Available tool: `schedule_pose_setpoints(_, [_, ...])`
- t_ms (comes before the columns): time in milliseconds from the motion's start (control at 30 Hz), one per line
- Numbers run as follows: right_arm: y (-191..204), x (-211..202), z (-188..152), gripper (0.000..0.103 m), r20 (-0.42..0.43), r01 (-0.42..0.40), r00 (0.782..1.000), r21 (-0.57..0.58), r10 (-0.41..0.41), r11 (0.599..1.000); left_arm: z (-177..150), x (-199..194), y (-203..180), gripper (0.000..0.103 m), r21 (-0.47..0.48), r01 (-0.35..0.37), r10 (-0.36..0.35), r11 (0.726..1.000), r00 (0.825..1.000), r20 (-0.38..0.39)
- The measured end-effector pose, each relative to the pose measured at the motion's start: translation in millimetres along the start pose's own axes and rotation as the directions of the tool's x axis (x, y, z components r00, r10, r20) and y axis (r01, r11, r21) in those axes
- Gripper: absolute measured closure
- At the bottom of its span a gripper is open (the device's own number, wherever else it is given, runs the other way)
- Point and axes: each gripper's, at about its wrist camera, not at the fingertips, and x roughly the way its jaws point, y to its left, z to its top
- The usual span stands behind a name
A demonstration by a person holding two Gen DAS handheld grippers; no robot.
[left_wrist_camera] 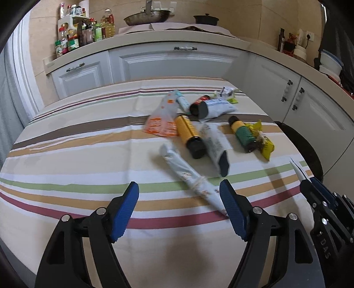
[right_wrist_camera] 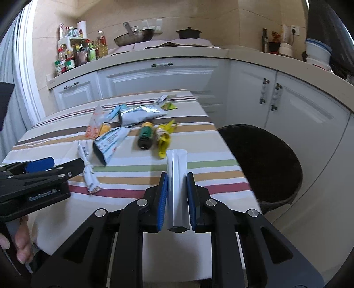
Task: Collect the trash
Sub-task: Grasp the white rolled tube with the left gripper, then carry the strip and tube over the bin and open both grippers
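Trash lies on the striped tablecloth (left_wrist_camera: 77, 141): a long pale wrapper (left_wrist_camera: 188, 177), a yellow bottle (left_wrist_camera: 190, 137), a green bottle (left_wrist_camera: 243, 135), an orange packet (left_wrist_camera: 161, 121) and white pouches (left_wrist_camera: 215, 146). My left gripper (left_wrist_camera: 179, 195) is open above the near end of the pale wrapper. My right gripper (right_wrist_camera: 177, 181) is shut on a white folded packet (right_wrist_camera: 177, 172), held above the table's right part, beside the black bin (right_wrist_camera: 263, 161). The right gripper also shows at the right edge of the left wrist view (left_wrist_camera: 309, 188).
The black-lined trash bin stands on the floor right of the table. White cabinets (left_wrist_camera: 172, 64) and a counter with bottles (left_wrist_camera: 84, 33), a wok (left_wrist_camera: 146, 17) and a pot (left_wrist_camera: 205, 18) lie behind. The left gripper shows in the right wrist view (right_wrist_camera: 37, 175).
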Motion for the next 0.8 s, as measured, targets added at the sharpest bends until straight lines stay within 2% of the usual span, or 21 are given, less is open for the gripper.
schedule_pose_setpoints(267, [-19.5,0.8,-2.4,0.086,0.005,0.000,1.000,0.041,0.000,0.999,-1.9,20.0,-9.3,0.029,0.025,-0.033,0.034,0.999,0.998,-0.048])
schedule_pose_setpoints(333, [-20.7,0.8,-2.9,0.086,0.006,-0.003,1.000,0.044,0.002,0.999,-4.8,20.2,-5.6,0.034,0.025,-0.027,0.029,0.999,0.998,-0.055])
schedule_pose_setpoints(433, [-21.2,1.5,-2.7,0.086,0.007,-0.005,1.000,0.042,0.005,0.999,-9.1,15.4,-3.0,0.048,0.047,-0.022,0.024,0.999,0.999,-0.041])
schedule_pose_setpoints(500, [-20.7,2.0,-2.6,0.086,0.006,-0.007,1.000,0.041,0.007,0.999,-12.0,12.0,-2.7,0.064,0.067,-0.014,0.017,0.998,0.999,-0.033])
schedule_pose_setpoints(533, [-20.3,2.2,-2.6,0.086,0.006,-0.007,1.000,0.041,0.007,0.999,-13.0,10.7,-2.4,0.067,0.078,-0.011,0.013,0.997,0.999,-0.029])
schedule_pose_setpoints(567, [-19.9,1.9,-2.7,0.086,0.006,-0.007,1.000,0.040,0.007,0.999,-12.9,10.3,-2.8,0.075,0.086,-0.011,0.013,0.996,1.000,-0.027])
schedule_pose_setpoints(800, [-12.3,-0.3,-2.0,0.086,0.010,-0.005,1.000,0.028,0.005,1.000,-18.0,4.4,8.1,0.085,0.094,0.001,0.000,0.996,1.000,-0.009])
